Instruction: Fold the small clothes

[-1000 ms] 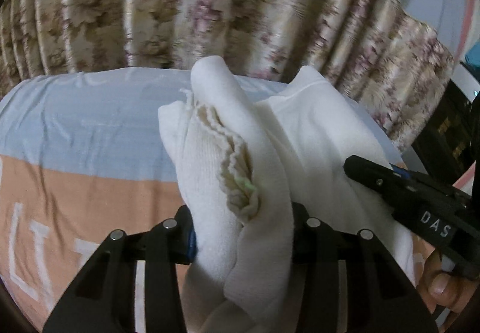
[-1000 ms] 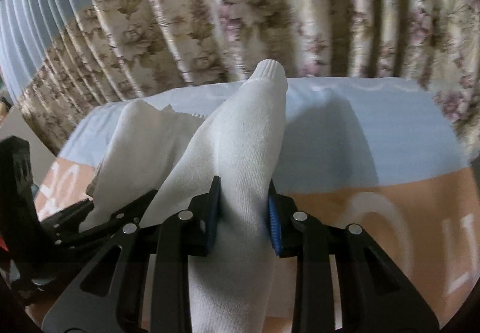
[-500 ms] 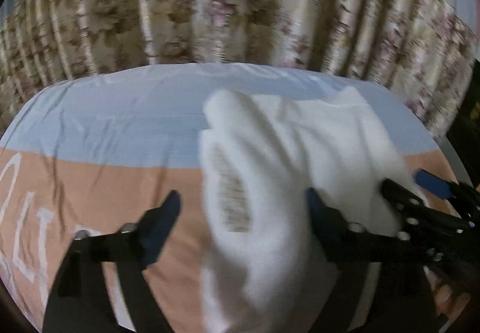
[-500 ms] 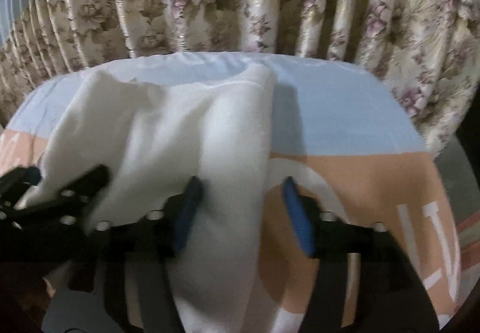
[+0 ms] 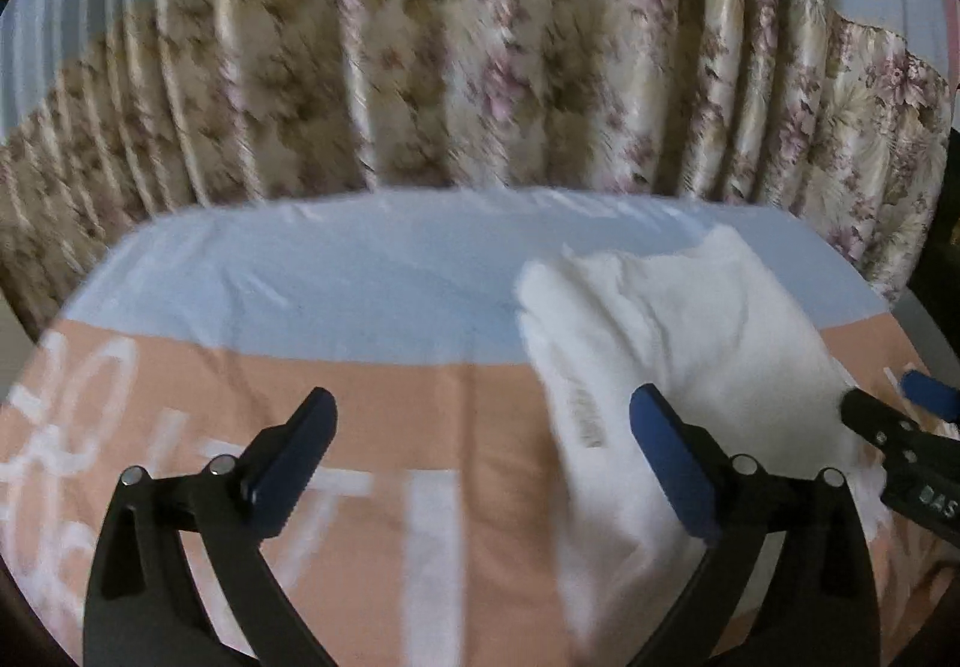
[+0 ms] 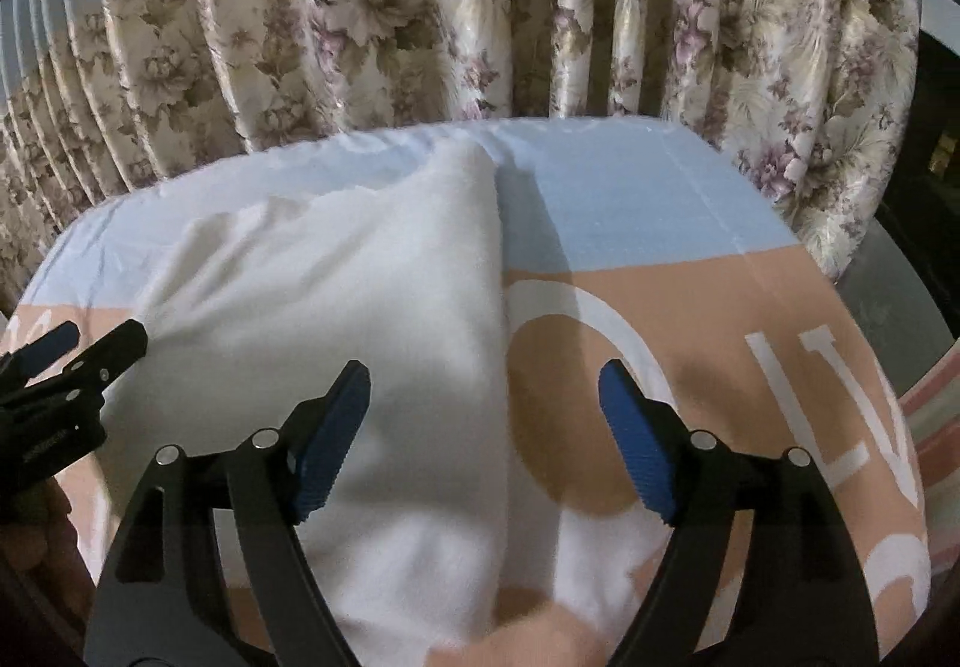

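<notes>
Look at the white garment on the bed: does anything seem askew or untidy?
Slightly. The white garment lies released on the bedsheet, but it is rumpled, its far corner peaking up instead of lying flat. Both grippers' jaws are opening, gripping nothing.
</notes>
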Available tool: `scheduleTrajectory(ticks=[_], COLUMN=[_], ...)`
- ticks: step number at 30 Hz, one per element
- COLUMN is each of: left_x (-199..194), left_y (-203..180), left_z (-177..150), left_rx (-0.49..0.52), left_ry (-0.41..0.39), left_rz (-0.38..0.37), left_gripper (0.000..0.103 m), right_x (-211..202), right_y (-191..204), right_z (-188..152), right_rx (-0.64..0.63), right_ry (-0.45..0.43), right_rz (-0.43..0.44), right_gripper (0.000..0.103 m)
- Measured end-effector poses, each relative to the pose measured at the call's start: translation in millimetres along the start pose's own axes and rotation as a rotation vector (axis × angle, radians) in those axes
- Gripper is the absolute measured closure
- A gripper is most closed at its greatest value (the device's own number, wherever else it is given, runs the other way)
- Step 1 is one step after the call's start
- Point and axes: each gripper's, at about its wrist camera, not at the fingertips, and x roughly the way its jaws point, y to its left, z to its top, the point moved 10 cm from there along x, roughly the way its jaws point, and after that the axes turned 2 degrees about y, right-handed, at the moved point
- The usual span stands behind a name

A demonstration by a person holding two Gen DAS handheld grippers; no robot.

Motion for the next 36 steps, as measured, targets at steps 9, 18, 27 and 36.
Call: scheduleTrajectory(ticks=[9,18,27,36], left_x=[-87,-170,-216,-220], left_y=[69,111,113,120], left_z=[-22,-49,-55,-48], left_rx=[-0.082,-0.062,-0.055,-0.073], left_ry=[-0.056,-0.100,-0.152,-0.164], left_rz=[0.075,0.147,0.128,0.112], left_gripper=[0.004,0.002,0.002,0.002], right_x=[-79,-164,-218,-233], right_y=[59,109,126,128], right_z=[-18,-39,-47,-36], right_rx=[-0.021,-0.043,-0.073,-0.060], right_ry=[-0.088,-0.164,-0.244,-0.277], right_rz=[0.037,0.084,0.092,0.108], right_gripper=[0.007,0.003,0.003,0.003])
